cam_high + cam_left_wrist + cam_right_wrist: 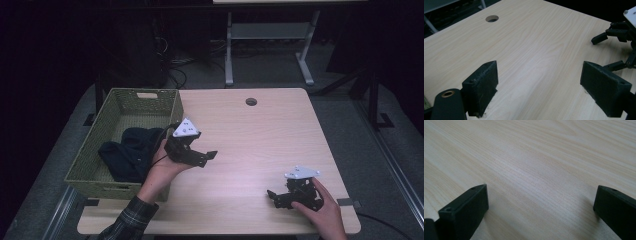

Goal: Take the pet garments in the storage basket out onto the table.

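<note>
My left gripper (207, 158) hovers over the light wood table (250, 140), just right of a green woven basket (90, 147). A dark cloth (127, 152) lies inside the basket. In the left gripper view the left gripper (541, 75) is open with only bare wood between its jaws. My right gripper (273, 198) rests low near the table's front right, pointing left. In the right gripper view the right gripper (542, 195) stands wide open over bare wood, holding nothing. The right gripper (616, 32) also appears at the upper right of the left gripper view.
A round cable hole (251, 101) sits near the table's far edge, also seen as the hole (492, 18) in the left gripper view. A metal desk frame (270, 45) stands on the floor behind the table. The surroundings are dark.
</note>
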Motion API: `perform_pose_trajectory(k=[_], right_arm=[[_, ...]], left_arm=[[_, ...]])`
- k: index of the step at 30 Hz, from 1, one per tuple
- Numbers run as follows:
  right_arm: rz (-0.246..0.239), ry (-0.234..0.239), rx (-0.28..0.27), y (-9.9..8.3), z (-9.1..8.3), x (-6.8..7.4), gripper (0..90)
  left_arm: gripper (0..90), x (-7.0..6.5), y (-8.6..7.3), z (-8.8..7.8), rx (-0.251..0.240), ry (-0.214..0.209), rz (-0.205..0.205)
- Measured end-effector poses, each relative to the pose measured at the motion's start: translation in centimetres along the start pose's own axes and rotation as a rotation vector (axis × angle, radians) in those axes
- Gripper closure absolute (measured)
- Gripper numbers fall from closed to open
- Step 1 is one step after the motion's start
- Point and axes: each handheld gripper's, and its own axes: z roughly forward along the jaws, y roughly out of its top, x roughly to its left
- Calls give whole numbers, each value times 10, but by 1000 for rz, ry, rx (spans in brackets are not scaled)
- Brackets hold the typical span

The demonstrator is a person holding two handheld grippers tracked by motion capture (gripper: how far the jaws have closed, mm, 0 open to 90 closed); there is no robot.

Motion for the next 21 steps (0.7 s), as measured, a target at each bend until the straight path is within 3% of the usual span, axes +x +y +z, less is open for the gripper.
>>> perform_pose_trajectory(k=[21], right_arm=[[-1,1,-1,0,0,0,0]], left_arm=[[144,27,-10,-33,-1,53,-49]])
